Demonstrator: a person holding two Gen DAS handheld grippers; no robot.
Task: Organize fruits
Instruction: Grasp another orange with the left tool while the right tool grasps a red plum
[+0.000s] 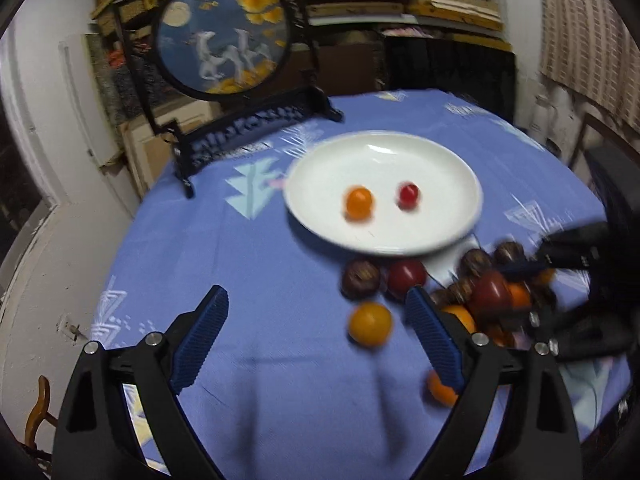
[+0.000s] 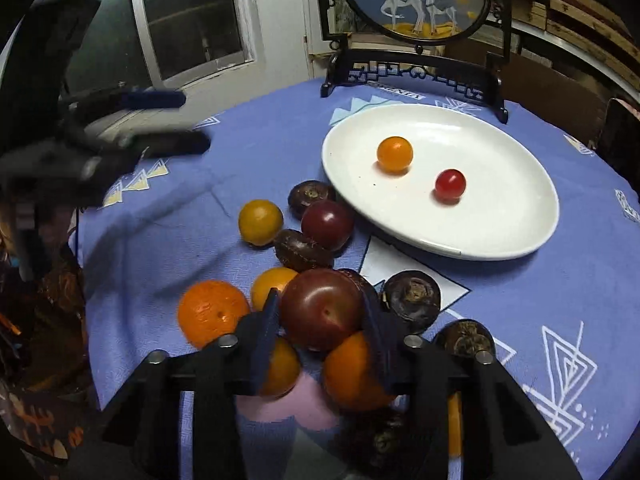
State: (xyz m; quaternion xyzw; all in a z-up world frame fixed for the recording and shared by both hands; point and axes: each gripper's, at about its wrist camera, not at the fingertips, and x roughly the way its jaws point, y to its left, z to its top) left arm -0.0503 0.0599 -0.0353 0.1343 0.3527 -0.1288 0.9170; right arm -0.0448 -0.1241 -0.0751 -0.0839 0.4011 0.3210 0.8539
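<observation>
1. The left gripper [image 1: 316, 336] wore a matte black frame, two angular arms with triangular cut-outs near the base.
2. Its fingers [image 1: 204, 336] carried deep blue ribbed pads, long and narrow.
3. Round silver screw heads sat at each pivot, two a side.
4. The right gripper [image 2: 322, 316] showed the same build: black arms, silver screws, dark blue pads.
5. Seen across from the other camera, each gripper read as a blurred black body with blue-tipped fingers.
</observation>
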